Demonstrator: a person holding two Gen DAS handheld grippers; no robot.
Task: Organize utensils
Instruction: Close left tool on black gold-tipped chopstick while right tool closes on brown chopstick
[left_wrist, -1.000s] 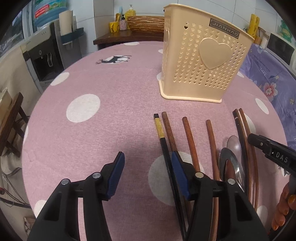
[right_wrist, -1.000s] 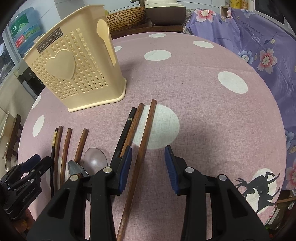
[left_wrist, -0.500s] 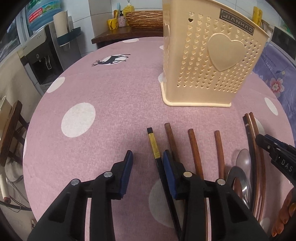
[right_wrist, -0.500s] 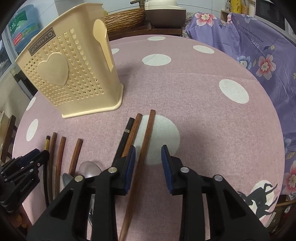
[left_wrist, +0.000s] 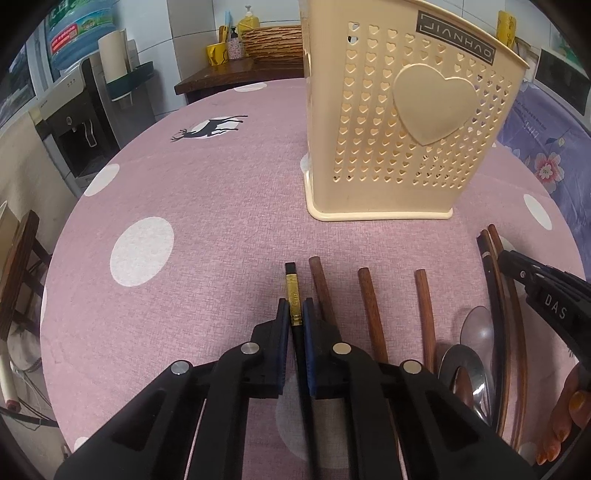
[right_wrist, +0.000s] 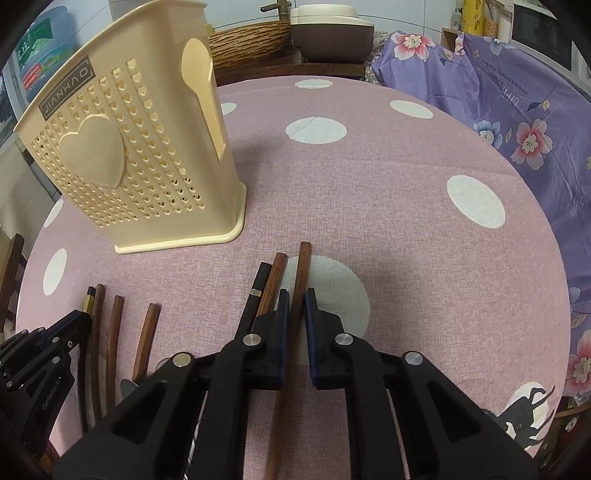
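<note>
A round tabletop (left_wrist: 221, 206) under a pink cloth with white dots carries everything. Ahead of the left tongs (left_wrist: 294, 314) stands a cream utensil holder (left_wrist: 402, 122) (heart-punched walls, upright). A black chopstick with a gold band (left_wrist: 293, 291) lies between those tongs' tips; to their right lie three brown chopsticks (left_wrist: 369, 306), then two metal spoons (left_wrist: 472, 343). A long brown chopstick (right_wrist: 299, 291) lies between the right tongs (right_wrist: 295, 306), two more chopsticks (right_wrist: 267, 291) just left.
</note>
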